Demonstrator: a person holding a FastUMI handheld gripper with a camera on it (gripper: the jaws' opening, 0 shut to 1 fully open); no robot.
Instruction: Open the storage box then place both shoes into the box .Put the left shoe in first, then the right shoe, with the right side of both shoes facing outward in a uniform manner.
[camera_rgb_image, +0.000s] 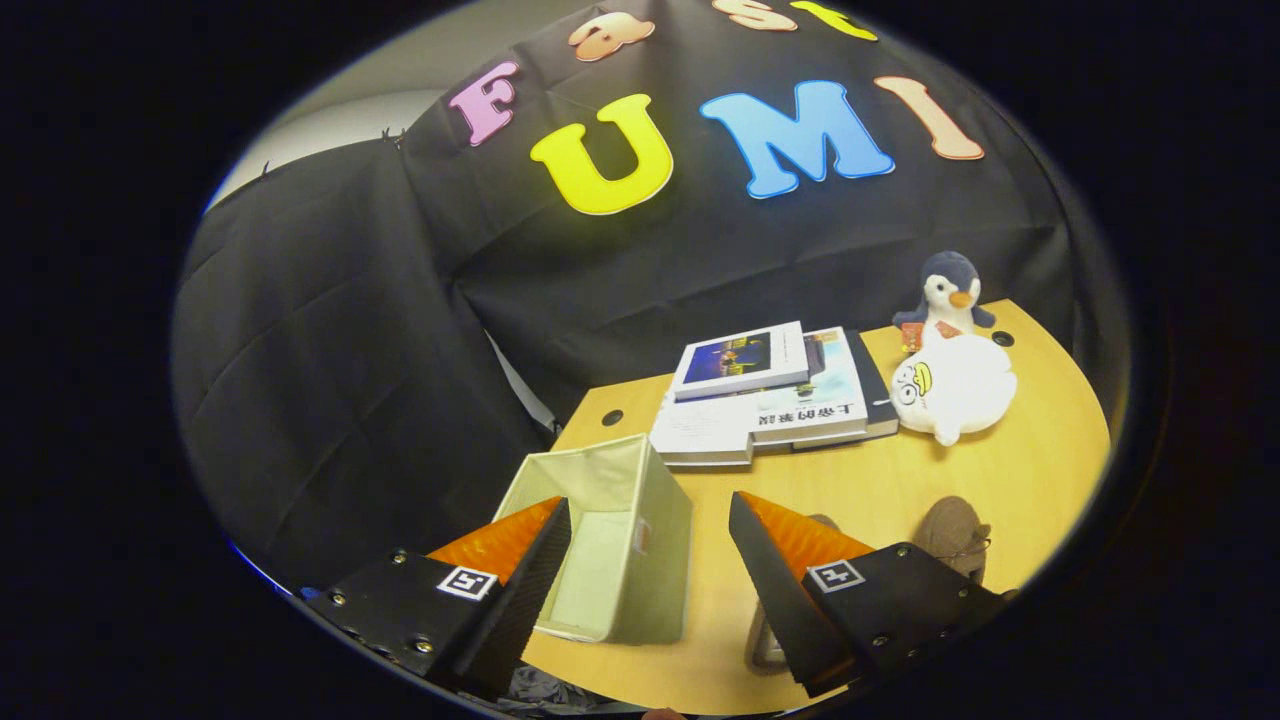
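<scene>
**Worktop holdings, storage box open, claw empty**

Claw (650, 520): fingers spread wide apart, nothing held between them. It hangs above the near part of the worktop, tilted down towards it.

Storage box (610, 540): pale fabric, square, no lid on it, mouth facing up and interior empty as far as can be seen. It stands at the worktop's left front corner. The left finger overlaps its near left wall; most of the box lies in the gap between the fingers.

Shoes (955, 535): brown, on the worktop to the right of the box. One shows beyond the right finger; a second is largely hidden behind that finger, with part of its sole visible below it. Which is left or right cannot be told.

Worktop (1000, 480): light wood, with round cable holes.

Books (770, 400): a flat stack beyond the box, towards the wall.

Plush toys: a white sheep (955, 385) just right of the books, a penguin (948, 285) upright behind it, touching.
</scene>
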